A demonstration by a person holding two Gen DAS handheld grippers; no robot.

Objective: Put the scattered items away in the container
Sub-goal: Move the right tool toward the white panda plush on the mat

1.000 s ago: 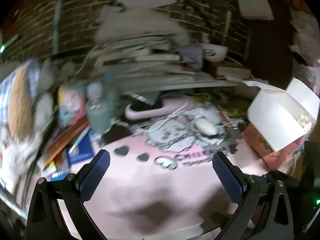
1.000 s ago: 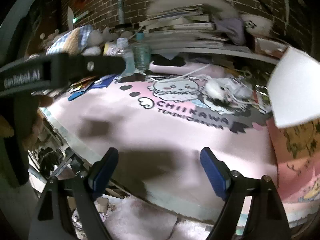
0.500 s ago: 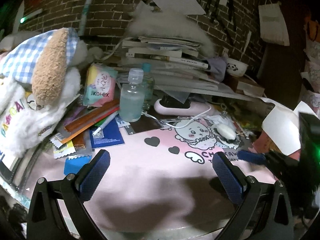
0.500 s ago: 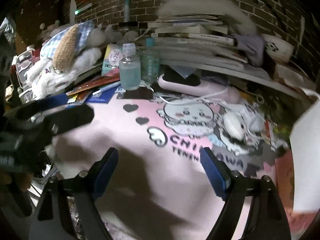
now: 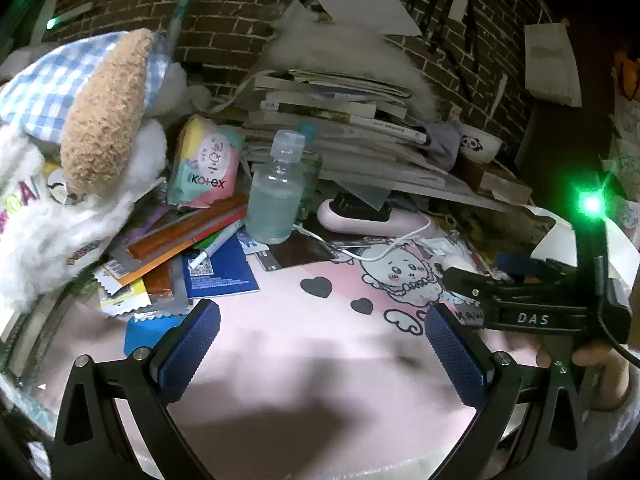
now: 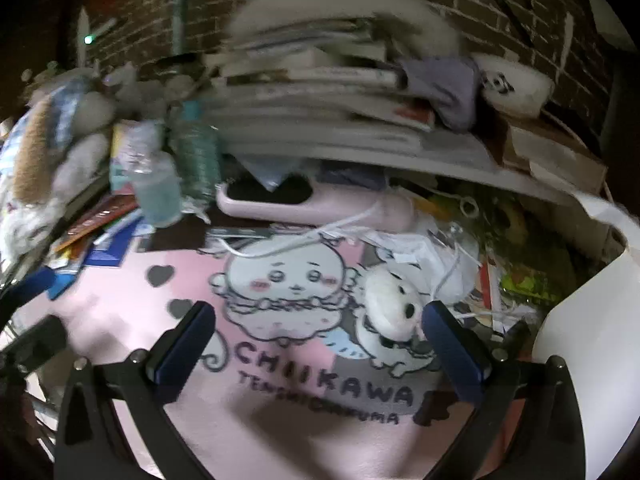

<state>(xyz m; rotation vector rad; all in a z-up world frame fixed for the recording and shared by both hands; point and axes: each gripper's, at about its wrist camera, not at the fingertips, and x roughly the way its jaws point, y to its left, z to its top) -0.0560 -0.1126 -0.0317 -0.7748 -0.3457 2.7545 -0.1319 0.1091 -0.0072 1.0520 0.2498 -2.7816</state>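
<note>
Loose items crowd the back of a pink cartoon desk mat: a clear bottle, a Kotex pack, a blue booklet, a pen and orange packets. My left gripper hovers open and empty over the mat, short of them. My right gripper is also open and empty, low over the mat, with a small white plush just inside its right finger. In the left wrist view its black body and a hand show at the right. A white box wall stands at the right edge.
A big plush toy fills the left. A tall stack of books and a panda bowl line the brick wall. A pink device with a white cable lies behind the mat; papers and wires are piled at the right.
The left view has swung left onto the bottle and packets and closed in slightly. The right gripper has advanced over the mat toward the white plush and entered the left view.
</note>
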